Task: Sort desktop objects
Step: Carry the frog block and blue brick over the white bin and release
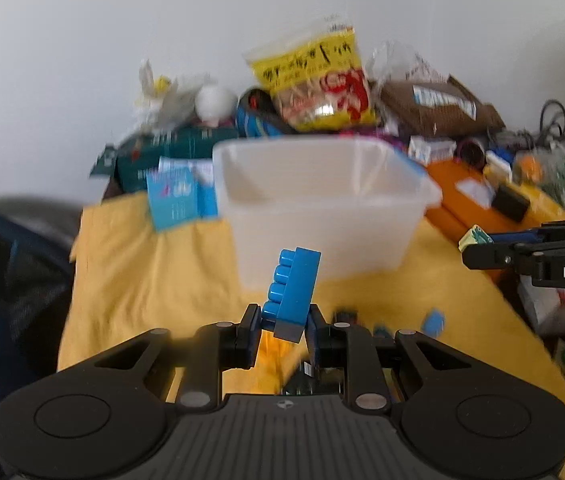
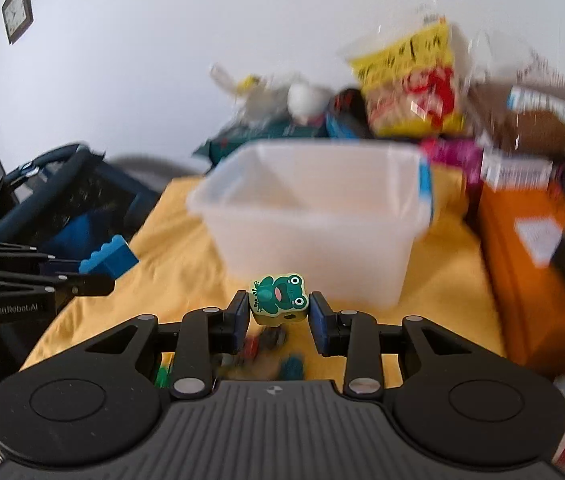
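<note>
At the far left, beyond the edge of the yellow cloth-covered table (image 1: pixel 130 280), sits a dark blue and black mesh bag (image 2: pixel 62 200), and a small dark-framed wall clock (image 2: pixel 17 12) hangs high on the white wall. The left gripper (image 1: pixel 282 322) is clamped on a bright blue studded plastic building brick (image 1: pixel 292 292), which stands tilted between the two fingers with its studs facing left, raised above the cloth and just short of the near wall of the translucent white plastic storage bin (image 1: pixel 322 216); in the right wrist view the same brick (image 2: pixel 108 258) shows at the left edge beside the left gripper's black fingers. The bin sits upright in the middle of the table with its mouth open, and its inside looks bare as far as the blur allows. Behind it lies a heap of clutter: a dark green box (image 1: pixel 170 152), a blue and white leaflet (image 1: pixel 180 196), a white ball (image 1: pixel 216 100) and a yellow and red printed snack bag (image 1: pixel 316 80) standing tallest. The right gripper (image 2: pixel 279 312) is closed on a small cream block printed with a green cartoon frog (image 2: pixel 278 300), held just before the bin's near wall, above a few small blurred toys on the cloth. Farther right stands an orange cardboard box (image 2: pixel 522 264) with a brown packet (image 2: pixel 542 116) behind it.
</note>
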`<state>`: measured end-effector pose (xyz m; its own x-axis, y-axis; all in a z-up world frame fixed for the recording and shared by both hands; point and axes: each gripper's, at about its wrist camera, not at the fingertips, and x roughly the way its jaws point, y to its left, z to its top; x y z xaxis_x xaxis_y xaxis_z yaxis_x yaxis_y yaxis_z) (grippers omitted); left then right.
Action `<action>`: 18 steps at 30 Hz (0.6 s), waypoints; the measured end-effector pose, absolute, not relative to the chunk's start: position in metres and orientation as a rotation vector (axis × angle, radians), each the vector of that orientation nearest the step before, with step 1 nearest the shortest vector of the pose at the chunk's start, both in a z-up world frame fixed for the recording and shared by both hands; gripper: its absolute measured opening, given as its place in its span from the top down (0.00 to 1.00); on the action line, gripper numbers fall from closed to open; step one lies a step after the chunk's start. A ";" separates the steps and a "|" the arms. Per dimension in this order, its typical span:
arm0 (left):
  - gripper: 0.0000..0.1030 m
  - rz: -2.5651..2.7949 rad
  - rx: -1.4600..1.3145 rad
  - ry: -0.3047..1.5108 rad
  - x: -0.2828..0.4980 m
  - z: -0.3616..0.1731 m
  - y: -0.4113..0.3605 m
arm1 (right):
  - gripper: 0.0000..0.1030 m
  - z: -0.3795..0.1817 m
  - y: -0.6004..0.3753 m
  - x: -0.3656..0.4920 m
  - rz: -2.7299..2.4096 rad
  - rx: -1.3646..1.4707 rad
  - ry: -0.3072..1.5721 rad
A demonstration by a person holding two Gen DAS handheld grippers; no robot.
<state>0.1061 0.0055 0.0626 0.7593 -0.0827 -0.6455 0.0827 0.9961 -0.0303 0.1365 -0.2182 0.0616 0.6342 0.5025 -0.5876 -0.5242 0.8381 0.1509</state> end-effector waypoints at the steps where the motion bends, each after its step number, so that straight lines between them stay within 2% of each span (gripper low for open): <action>1: 0.74 -0.086 -0.003 0.698 0.117 0.071 0.005 | 0.65 0.069 -0.217 0.144 0.583 -0.036 0.652; 9: 0.74 -0.047 -0.017 0.684 0.189 0.114 0.006 | 0.65 0.115 -0.203 0.208 0.541 -0.062 0.642; 18: 0.75 -0.019 -0.019 0.701 0.256 0.133 0.003 | 0.65 0.120 -0.186 0.258 0.487 -0.107 0.699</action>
<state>0.2556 0.0031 0.1333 0.7640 -0.0240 -0.6448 0.0113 0.9997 -0.0239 0.2580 -0.1859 0.1201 0.6591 0.3942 -0.6405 -0.4643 0.8832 0.0657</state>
